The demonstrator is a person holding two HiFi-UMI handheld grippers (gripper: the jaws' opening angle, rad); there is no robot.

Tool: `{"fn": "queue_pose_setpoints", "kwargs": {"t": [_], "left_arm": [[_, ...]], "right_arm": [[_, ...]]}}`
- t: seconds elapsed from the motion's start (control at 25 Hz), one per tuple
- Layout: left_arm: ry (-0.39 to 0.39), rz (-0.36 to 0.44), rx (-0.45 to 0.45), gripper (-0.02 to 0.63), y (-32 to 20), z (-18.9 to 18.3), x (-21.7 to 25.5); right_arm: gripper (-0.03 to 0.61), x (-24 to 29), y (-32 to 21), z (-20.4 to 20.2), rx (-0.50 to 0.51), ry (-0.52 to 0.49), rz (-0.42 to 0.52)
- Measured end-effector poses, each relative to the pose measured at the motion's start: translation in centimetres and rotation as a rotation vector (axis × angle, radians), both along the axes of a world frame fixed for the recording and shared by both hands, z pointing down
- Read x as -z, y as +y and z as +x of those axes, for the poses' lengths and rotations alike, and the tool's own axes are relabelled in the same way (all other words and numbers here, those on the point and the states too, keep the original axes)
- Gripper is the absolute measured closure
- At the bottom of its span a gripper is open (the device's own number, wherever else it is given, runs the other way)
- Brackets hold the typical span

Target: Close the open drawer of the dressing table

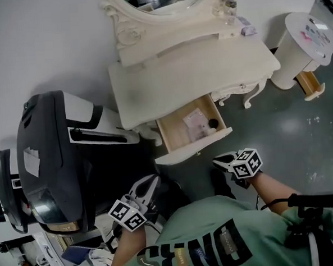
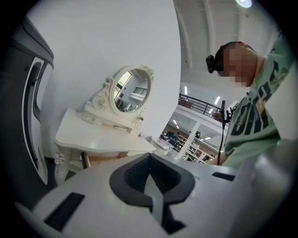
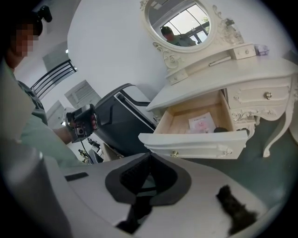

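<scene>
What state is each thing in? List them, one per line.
Big drawer: open, pulled well out, not empty.
Side drawer: closed.
Left gripper: jaws together, holding nothing.
Right gripper: jaws together, holding nothing.

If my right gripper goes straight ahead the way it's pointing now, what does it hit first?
Most likely the front panel of the open drawer, near its knob. The right gripper points at it with nothing visible between, though the gap is hard to judge.
</scene>
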State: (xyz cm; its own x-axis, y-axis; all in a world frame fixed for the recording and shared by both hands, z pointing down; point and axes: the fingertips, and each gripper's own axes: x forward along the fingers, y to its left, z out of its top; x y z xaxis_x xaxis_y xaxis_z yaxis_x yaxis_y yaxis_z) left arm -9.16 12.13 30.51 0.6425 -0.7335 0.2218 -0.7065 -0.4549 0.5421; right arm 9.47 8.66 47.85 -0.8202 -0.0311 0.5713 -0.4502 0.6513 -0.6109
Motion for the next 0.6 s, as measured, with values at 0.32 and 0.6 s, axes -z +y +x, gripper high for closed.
{"fn": "queue_pose_setpoints", "kwargs": {"t": [0.32,0.6], "left_arm": [[0.038,-0.081,-0.032,0.604,-0.7,0.6,-6.5],[0.051,-0.123,-0.066,0.604,-0.9,0.8,-10.7]], "right_arm": [[0.565,-6.8,0.3,-2.4,-0.016,0.029,-0.071],[0.425,-12.6,-1.3,-4.7,-0.151,0.039,-0.138]]}}
